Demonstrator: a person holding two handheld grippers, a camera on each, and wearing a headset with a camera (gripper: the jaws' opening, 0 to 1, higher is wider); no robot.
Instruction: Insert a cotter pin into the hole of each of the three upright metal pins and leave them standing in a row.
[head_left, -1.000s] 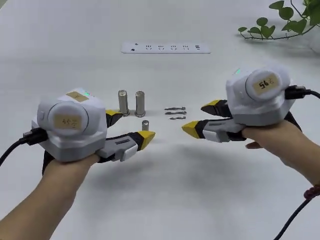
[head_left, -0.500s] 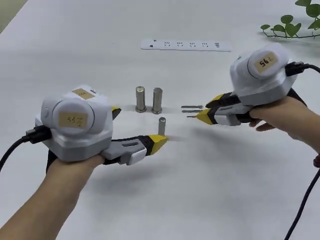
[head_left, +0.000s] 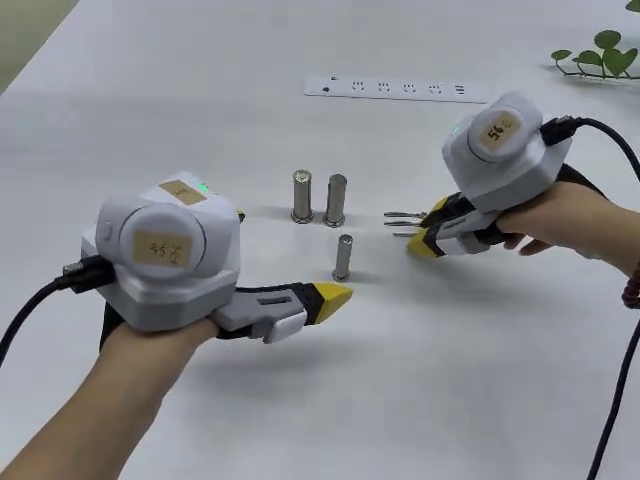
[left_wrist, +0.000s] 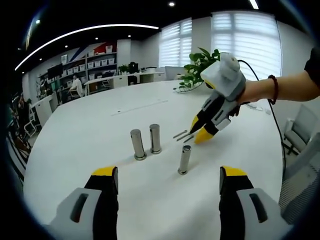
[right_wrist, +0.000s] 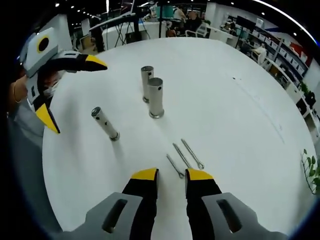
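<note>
Now the right gripper (right_wrist: 172, 176) is down at the cotter pins (right_wrist: 182, 155). A second ago it hung back from them with its jaws spread wide. Since then it has come forward and low, and the jaws have drawn in to a narrow gap. The nearest pin's end lies just ahead of that gap, not yet pinched as far as I can tell. Judgement: pick-up of the first cotter pin is imminent; no insertion done.

The left gripper (left_wrist: 168, 172) is much as before, jaws wide apart, holding nothing. The lone metal pin (left_wrist: 185, 159) stands upright just ahead of it, in line with the gap between its jaws. The other two metal pins (left_wrist: 155, 139) stand close together, beyond and to its left.

Surface: plain white table (head_left: 450, 380), matt. A power strip (head_left: 398, 88) lies far beyond both tools, and a plant sprig (head_left: 600, 55) past the right one.

Room: open office with shelving (left_wrist: 95, 65), desks (left_wrist: 107, 82), slatted blinds (left_wrist: 240, 35) and ceiling strip lights (left_wrist: 85, 31).
</note>
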